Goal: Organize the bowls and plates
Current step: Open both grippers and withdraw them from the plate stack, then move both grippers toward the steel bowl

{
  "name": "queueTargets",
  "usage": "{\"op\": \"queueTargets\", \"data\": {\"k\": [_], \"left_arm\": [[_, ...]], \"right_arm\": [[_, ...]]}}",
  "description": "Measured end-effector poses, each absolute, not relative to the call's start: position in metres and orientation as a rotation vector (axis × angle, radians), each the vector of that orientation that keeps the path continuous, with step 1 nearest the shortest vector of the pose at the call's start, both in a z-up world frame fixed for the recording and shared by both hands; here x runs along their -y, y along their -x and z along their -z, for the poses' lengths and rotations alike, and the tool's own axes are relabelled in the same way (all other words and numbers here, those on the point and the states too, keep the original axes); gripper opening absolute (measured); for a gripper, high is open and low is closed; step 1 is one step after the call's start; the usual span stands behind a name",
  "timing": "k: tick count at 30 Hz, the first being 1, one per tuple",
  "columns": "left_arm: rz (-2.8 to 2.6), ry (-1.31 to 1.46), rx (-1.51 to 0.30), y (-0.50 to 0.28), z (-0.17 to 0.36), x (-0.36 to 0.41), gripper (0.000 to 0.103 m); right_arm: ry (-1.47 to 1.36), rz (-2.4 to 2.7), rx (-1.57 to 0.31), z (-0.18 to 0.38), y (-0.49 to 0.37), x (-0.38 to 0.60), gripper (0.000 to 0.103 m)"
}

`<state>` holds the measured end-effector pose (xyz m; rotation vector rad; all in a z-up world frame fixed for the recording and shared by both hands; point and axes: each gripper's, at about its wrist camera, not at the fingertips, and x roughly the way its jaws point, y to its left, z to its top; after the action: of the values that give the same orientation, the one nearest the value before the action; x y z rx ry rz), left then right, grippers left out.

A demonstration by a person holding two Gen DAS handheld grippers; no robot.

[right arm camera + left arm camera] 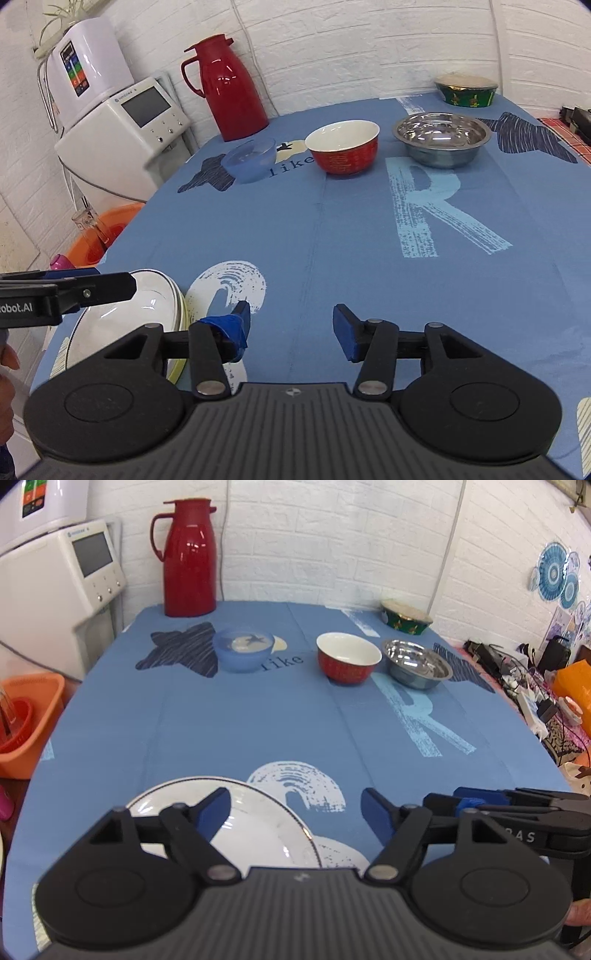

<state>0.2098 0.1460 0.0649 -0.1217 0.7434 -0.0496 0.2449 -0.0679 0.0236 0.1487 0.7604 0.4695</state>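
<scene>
Now the left gripper point(295, 812) hangs over the near edge of the table, its blue pads spread wide with nothing between them; only blue cloth shows in the gap. Just under its left finger sits the white plate point(255, 830), gold-rimmed, flat on the blue tablecloth point(258, 723). From the right wrist view that plate tops a small stack of plates point(173, 306), a yellowish rim peeking out below. The right gripper point(291, 328) floats beside the stack, fingers parted and empty, one pad wrapped in blue tape.

Further out, three bowls line up across the middle of the table: a translucent blue bowl point(243, 650) on the left, a red bowl point(349, 659) with a white inside, and a steel bowl point(417, 662) just beside it, all upright. At the far right corner stands a green patterned bowl point(406, 618). A red thermos jug point(188, 557) stands at the back left.
</scene>
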Motion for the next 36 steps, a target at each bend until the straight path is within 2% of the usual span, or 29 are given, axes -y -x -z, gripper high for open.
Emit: {"op": "queueTargets", "data": {"k": [9,22,29,36], "left_arm": [[0.131,0.157,-0.798,-0.239,-0.053,-0.112,0.080],[0.184,0.161,-0.906,-0.326,-0.040,-0.047,0.080],[0.239,0.339,-0.899,-0.404,-0.044,-0.012,0.080],[0.126,0.589,-0.849,-0.476,-0.031,-0.003,0.080]], "right_arm": [[-0.162,-0.412,-0.705,-0.018,-0.254,0.104,0.035],[-0.252,-0.292,-0.749,0.005,-0.295,0.180,0.036],[-0.234,-0.263,-0.737,-0.004,-0.341,0.214,0.036],[-0.223,-0.258,-0.684,-0.040,-0.416,0.250,0.036]]}}
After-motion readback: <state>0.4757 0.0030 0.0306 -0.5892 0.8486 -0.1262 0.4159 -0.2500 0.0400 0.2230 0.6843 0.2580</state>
